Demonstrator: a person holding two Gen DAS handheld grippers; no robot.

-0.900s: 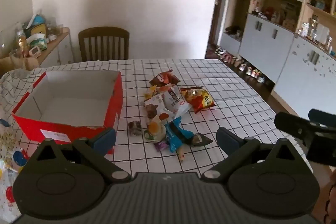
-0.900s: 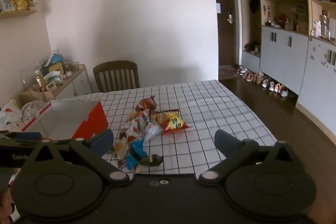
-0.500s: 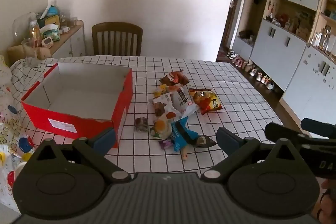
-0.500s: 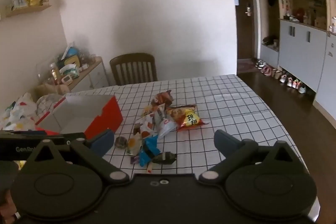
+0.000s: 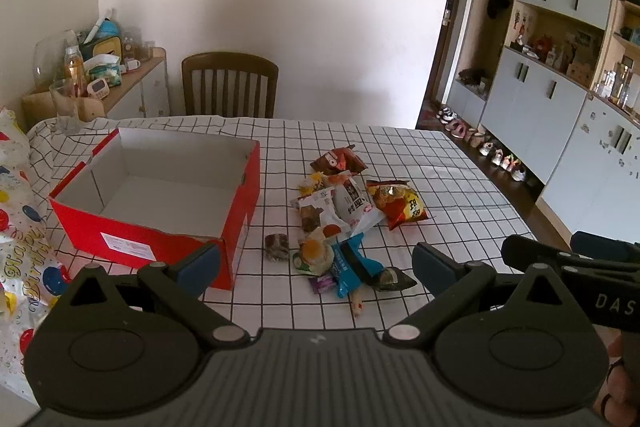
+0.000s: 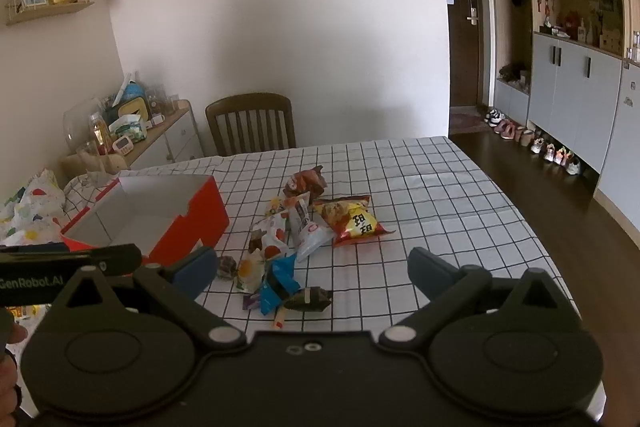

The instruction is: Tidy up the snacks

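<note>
A pile of snack packets lies mid-table on the checked cloth: a red-and-yellow chip bag, a brown packet at the far end, a blue wrapper and a small dark sweet nearest me. An empty red box with a white inside stands left of the pile. My left gripper hovers open short of the pile, nothing between its fingers. My right gripper is likewise open and empty, above the table's near edge.
A wooden chair stands at the table's far side. A cluttered sideboard sits at the back left, and a party-print bag lies at the table's left edge. Grey cabinets and shoes line the right wall.
Both grippers have drawn back and turned a little, so the box and pile sit further right and lower in both views. Both jaws stayed wide apart.
</note>
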